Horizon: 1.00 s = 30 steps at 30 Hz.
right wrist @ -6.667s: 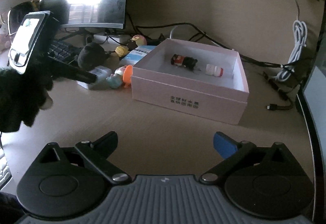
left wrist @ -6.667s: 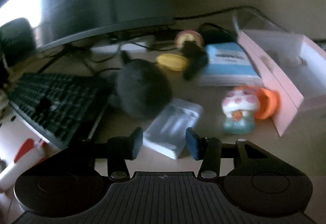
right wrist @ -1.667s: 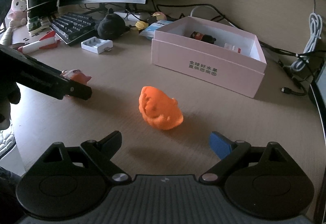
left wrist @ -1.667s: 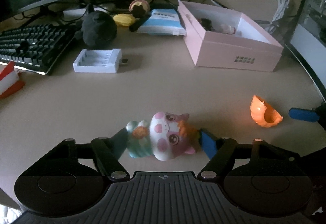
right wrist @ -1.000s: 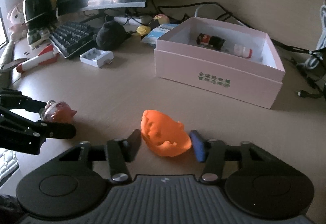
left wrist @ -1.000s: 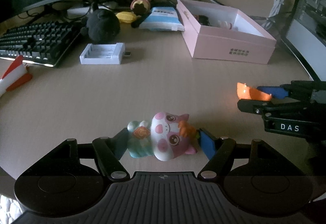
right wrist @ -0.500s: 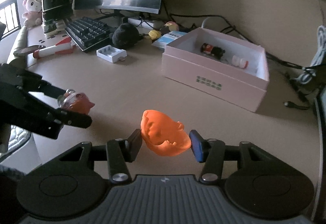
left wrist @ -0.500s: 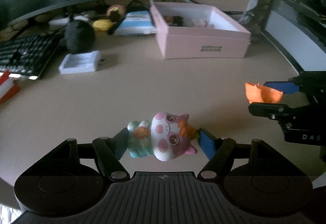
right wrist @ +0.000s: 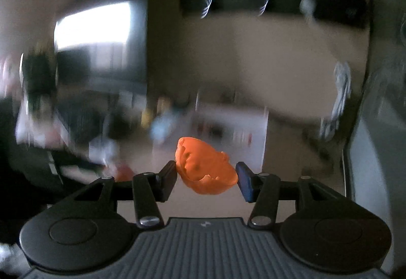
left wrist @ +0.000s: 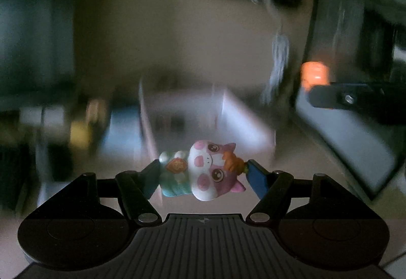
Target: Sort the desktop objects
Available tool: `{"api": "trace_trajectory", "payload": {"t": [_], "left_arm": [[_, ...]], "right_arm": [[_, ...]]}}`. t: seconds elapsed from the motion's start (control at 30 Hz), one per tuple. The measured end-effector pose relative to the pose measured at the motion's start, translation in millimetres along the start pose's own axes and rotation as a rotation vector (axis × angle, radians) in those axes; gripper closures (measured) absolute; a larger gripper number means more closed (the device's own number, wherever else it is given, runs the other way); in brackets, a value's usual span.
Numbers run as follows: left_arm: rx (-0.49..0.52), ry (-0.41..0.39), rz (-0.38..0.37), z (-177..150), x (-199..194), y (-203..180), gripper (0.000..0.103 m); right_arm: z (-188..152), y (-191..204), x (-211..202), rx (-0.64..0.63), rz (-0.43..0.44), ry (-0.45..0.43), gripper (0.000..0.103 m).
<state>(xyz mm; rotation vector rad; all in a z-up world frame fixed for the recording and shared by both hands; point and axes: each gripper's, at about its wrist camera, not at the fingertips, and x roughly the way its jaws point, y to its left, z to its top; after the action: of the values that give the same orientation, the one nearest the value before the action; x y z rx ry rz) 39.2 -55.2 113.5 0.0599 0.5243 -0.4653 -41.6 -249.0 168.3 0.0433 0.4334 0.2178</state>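
A pink-and-white cat figurine [left wrist: 200,164] with a teal body hangs in the air on its side between the pads of my left gripper [left wrist: 204,173], whose jaws are opening slightly. An orange shell-like toy piece [right wrist: 203,164] is clamped in my right gripper [right wrist: 205,176], also off the desk. In the left wrist view the right gripper [left wrist: 350,99] shows at the right with the orange piece [left wrist: 314,73] at its tip. The open pink box [left wrist: 241,121] lies blurred ahead of both grippers [right wrist: 233,124].
Everything behind is motion-blurred. A monitor [right wrist: 96,33] and dark keyboard [right wrist: 76,121] stand at the back left, and a blue packet [left wrist: 121,124] lies left of the box. A white cable [right wrist: 340,93] hangs at the right beside a second screen [left wrist: 350,132].
Both grippers have lifted their toys well above the desk and the views have tilted up. The pink box now sits lower and nearer the middle of each view.
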Motion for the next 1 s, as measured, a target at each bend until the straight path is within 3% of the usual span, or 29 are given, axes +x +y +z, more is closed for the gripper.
{"api": "trace_trajectory", "payload": {"t": [0.03,0.07,0.1,0.17,0.23,0.3,0.47,0.63,0.8,1.0], "left_arm": [[0.01,-0.046,0.01,15,5,0,0.014],[0.015,-0.074,0.019,29,11,2,0.005],[0.013,-0.082,0.023,38,16,5,0.005],[0.004,-0.063,0.019,44,19,11,0.004],[-0.005,-0.045,0.028,28,16,18,0.002],[-0.022,0.021,0.07,2,16,28,0.002],[-0.139,0.2,0.179,-66,13,63,0.002],[-0.215,0.258,0.31,-96,-5,98,0.002],[-0.296,0.27,0.416,-102,-19,133,0.002],[-0.313,0.255,0.418,-98,-27,145,0.002]], "right_arm": [[16,-3,3,0.02,-0.004,-0.038,0.049],[33,-5,9,0.04,-0.022,-0.077,0.033],[44,-7,13,0.056,-0.052,-0.106,0.026],[57,-10,18,0.058,-0.104,-0.145,0.024],[55,-10,18,0.044,-0.119,-0.152,0.022],[41,-12,22,0.027,-0.108,-0.128,0.017],[-10,0,57,-0.049,-0.11,0.06,0.016],[-39,25,88,-0.114,-0.029,0.194,0.016],[-31,58,113,-0.188,0.045,0.179,0.016],[9,114,188,-0.359,0.063,0.14,0.02]]}}
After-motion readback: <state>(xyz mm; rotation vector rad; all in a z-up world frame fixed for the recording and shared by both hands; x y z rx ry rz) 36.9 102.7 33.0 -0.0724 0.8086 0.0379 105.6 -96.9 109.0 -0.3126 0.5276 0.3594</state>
